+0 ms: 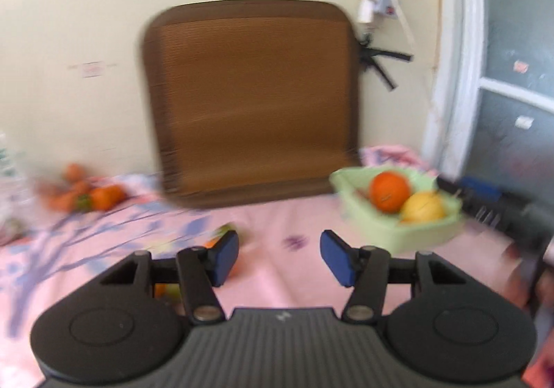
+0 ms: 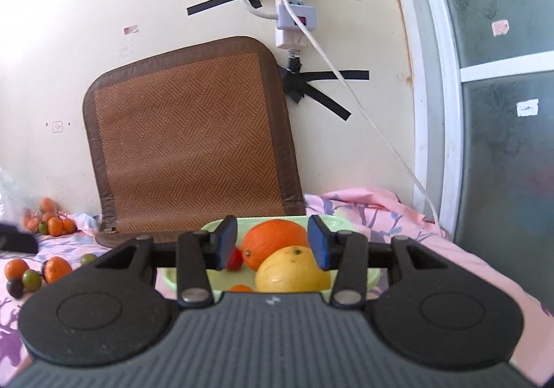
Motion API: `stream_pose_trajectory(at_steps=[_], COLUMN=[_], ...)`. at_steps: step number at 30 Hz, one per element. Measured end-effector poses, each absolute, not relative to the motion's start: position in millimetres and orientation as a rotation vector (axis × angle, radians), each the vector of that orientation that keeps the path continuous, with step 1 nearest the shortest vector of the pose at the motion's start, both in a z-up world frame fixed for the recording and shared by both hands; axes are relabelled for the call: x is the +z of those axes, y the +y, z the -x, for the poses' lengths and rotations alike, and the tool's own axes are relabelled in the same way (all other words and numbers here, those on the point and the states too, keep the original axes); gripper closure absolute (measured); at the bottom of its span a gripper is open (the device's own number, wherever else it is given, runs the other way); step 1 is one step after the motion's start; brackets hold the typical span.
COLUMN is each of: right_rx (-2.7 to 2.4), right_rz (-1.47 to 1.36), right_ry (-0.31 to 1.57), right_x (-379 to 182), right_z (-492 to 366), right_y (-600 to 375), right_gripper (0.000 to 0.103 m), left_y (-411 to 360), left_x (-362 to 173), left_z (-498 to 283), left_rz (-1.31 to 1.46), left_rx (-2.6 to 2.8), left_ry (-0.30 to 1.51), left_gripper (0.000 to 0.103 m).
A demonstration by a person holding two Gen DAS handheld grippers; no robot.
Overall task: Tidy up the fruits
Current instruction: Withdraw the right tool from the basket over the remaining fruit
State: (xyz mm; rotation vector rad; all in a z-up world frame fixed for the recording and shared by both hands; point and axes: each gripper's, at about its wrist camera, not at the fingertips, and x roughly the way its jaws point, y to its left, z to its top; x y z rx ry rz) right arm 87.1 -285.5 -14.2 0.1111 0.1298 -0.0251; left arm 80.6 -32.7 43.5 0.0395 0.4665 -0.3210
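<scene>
A pale green tray (image 1: 387, 232) sits at the right on the pink cloth, holding a large orange (image 1: 388, 191) and a yellow fruit (image 1: 424, 207). My left gripper (image 1: 279, 258) is open and empty over the cloth, left of the tray; small fruits (image 1: 165, 289) show partly behind its left finger. In the right wrist view my right gripper (image 2: 272, 242) is open and empty just above the tray (image 2: 166, 275), over the orange (image 2: 273, 237), the yellow fruit (image 2: 292, 272), a small red tomato (image 2: 235, 259) and another small orange fruit (image 2: 240, 288).
Loose small oranges and tomatoes lie at the far left by the wall (image 1: 100, 197) (image 2: 52, 223) and nearer on the cloth (image 2: 34, 272). A brown woven mat (image 2: 190, 142) leans on the wall. A power strip and cable (image 2: 294, 17) hang above. A window frame (image 2: 439, 111) is right.
</scene>
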Motion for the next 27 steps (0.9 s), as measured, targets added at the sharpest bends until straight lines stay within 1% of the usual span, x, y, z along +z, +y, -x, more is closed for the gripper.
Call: stream_pose_trajectory(at_steps=[3,6,10,14,15,16,18,22,27], right_rx=[0.039,0.146,0.279,0.350,0.358,0.358,0.347,0.322,0.334], right_rz=[-0.094,-0.099,-0.118,-0.080,-0.075,-0.079,-0.105,-0.227,-0.187], right_ry=[0.146,0.188,0.297,0.409,0.422,0.430,0.461,0.517,0.519], right_x=[-9.3,-6.5,-13.2,-23.4,-23.8,-24.3,-26.7,-33.7,-33.3], right_z=[-79.2,-75.6,-82.7,-92.5,-93.9,-95.5,-99.6,-106.8,-102.6], right_y=[-268.8,-243.6,-207.9,-179.5,-177.3,-176.6,-180.2,-192.2,-185.0], right_gripper=[0.055,0.051,0.050,0.050,0.050,0.047,0.046,0.046,0.046], left_y=[-5.4,14.3,34.3,40.8,42.6,44.9,48.2,53.4,55.8], left_x=[31.7,23.1,16.2,9.8,9.7,9.2,9.0,9.1,10.0], left_z=[-67.8,-62.9,-63.7,-65.3,-65.4,-65.8,-66.8,-69.9,-69.0], left_rz=[-0.044,-0.033,0.033,0.057,0.070,0.082,0.103,0.140,0.153], left_rx=[-0.267,-0.227,-0.216,-0.220,-0.226,-0.230,-0.235,-0.243,-0.241], left_ry=[0.474,0.470,0.480,0.486,0.484,0.481,0.485,0.502,0.498], left_gripper=[0.049,0.048,0.048,0.045,0.043,0.042,0.039,0.039,0.038])
